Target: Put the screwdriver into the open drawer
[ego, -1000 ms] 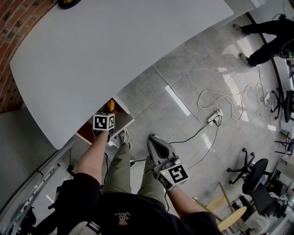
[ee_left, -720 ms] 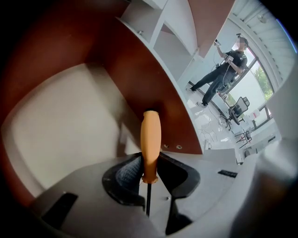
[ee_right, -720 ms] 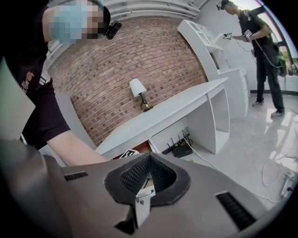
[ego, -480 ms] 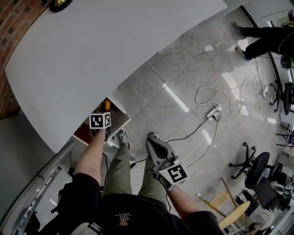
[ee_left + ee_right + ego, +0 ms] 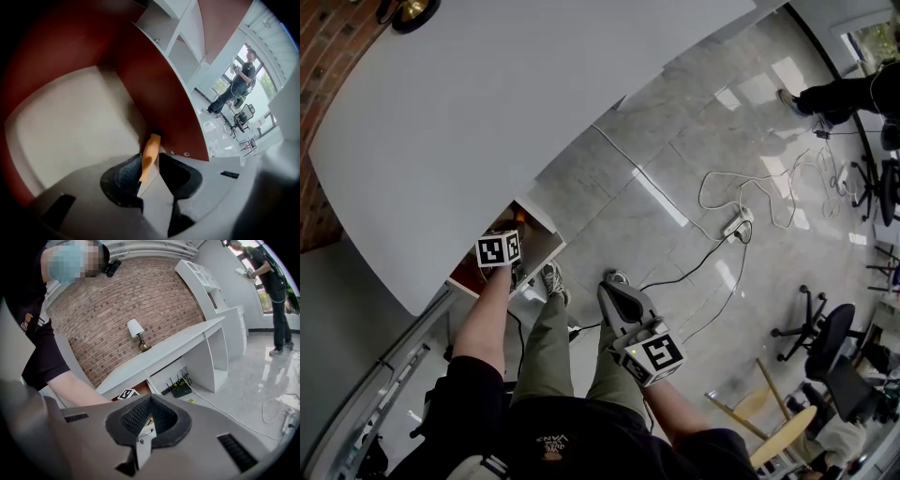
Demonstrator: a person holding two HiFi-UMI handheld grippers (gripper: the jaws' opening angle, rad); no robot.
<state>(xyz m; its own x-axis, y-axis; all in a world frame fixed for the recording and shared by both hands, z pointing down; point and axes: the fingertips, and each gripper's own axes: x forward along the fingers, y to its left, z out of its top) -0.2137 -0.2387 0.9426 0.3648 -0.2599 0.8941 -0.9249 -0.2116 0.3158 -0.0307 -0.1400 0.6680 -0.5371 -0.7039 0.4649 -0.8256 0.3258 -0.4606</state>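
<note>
The screwdriver's orange handle (image 5: 149, 153) stands between the jaws of my left gripper (image 5: 150, 165), which is shut on it. Its tip end points into the far corner of the open drawer (image 5: 70, 122), which has a beige floor and red-brown walls. From the head view, the left gripper (image 5: 504, 244) reaches into the drawer (image 5: 542, 251) under the white desk, and a bit of orange screwdriver (image 5: 519, 215) shows beyond the marker cube. My right gripper (image 5: 615, 292) hangs over the person's knee, shut and empty, also seen as the right gripper (image 5: 149, 414).
The white desk top (image 5: 506, 103) overhangs the drawer, with a lamp (image 5: 137, 331) at its far end. Cables and a power strip (image 5: 736, 230) lie on the tiled floor. Office chairs (image 5: 825, 347) stand at the right. Another person (image 5: 853, 94) stands far off.
My left gripper has shifted slightly left and deeper into the drawer, so less of the orange handle shows in the head view. The right gripper has stayed put.
</note>
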